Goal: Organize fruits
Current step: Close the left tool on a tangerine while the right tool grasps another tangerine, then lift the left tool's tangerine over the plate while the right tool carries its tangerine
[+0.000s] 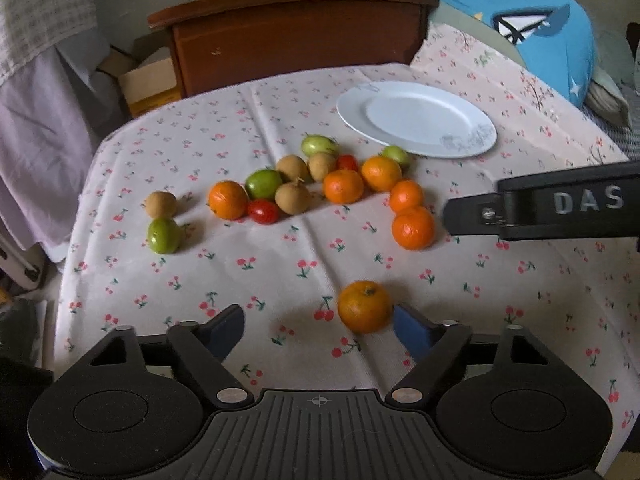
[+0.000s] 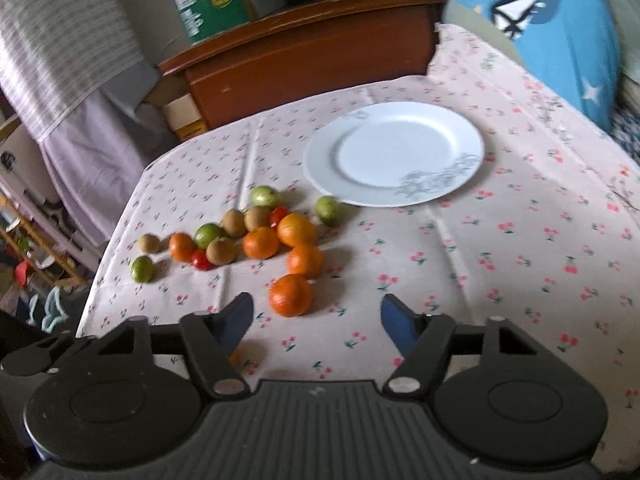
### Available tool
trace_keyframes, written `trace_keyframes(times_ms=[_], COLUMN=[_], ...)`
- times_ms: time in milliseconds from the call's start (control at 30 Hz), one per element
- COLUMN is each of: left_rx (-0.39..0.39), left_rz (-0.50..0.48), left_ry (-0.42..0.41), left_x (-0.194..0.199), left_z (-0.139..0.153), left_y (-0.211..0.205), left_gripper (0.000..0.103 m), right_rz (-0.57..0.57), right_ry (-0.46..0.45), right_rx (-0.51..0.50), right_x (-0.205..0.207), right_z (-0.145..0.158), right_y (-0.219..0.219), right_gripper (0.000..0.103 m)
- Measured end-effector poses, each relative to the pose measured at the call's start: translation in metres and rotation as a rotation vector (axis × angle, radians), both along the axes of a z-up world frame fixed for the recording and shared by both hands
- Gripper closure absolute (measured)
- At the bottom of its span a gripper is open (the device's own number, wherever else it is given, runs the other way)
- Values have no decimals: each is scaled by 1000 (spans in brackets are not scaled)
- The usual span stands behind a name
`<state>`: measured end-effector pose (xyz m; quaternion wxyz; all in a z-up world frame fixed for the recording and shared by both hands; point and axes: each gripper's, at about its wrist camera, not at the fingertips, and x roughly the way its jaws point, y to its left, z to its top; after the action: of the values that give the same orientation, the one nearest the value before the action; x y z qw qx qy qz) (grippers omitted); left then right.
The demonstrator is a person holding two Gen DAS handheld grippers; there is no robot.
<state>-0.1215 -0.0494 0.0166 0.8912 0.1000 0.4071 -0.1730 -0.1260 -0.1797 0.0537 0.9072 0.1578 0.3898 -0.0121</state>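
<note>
Left wrist view cuts off the left gripper [image 1: 319,322] at the bottom edge, so only its black body and the two blue-padded fingers [image 1: 230,326] show; they stand apart, with a lone orange [image 1: 364,306] low between them, touching or nearly touching the right-hand finger while the other finger is well clear of it. Whether that pad really presses the fruit is hard to tell. Past it, on the cherry-print cloth [image 1: 280,264] over the worktop, lies the fruit cluster [image 1: 296,188]: glossy oranges, dull brown round fruits, green ones and two small red tomatoes, most touching one another, with a brown and a green one set apart at the left. A black bar lettered "DAS" [image 1: 560,208] enters from the right, its far end cut off. Beyond sits the bare white plate [image 1: 416,118], with a grey pattern on its rim. The right wrist view is blurrier; the right gripper [image 2: 316,320] has its fingers apart over bare cloth, the nearest orange [image 2: 291,295] just ahead of them and untouched. An orange smudge behind its left finger is too hidden to name. This view alone shows the clutter on the floor [image 2: 36,264] at the left.
</note>
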Motion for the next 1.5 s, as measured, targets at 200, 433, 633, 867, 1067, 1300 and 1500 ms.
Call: trace_keyframes(times_ms=[200, 433, 633, 867, 1067, 1300, 1500], left_rx=[-30, -58, -69, -57, -97, -145, -176], left_rz=[-18, -24, -20, -33, -42, 3, 52], left_ry=[13, 22, 23, 13, 14, 26, 17], left_x=[2, 4, 5, 5, 6, 11, 18], left_z=[-5, -8, -7, -9, -7, -1, 9], left_y=[-1, 0, 1, -3, 1, 11, 23], left_gripper=[36, 51, 51, 51, 76, 76, 76], right_rz=[24, 31, 28, 29, 62, 47, 62], right_ry=[5, 23, 34, 50, 31, 20, -15], right_rx=[17, 18, 9, 3, 2, 23, 41], right_x=[9, 18, 24, 28, 29, 27, 22], right_z=[-9, -18, -23, -31, -32, -28, -18], right_y=[6, 9, 12, 15, 20, 16, 16], right_gripper=[51, 57, 57, 65, 76, 77, 88])
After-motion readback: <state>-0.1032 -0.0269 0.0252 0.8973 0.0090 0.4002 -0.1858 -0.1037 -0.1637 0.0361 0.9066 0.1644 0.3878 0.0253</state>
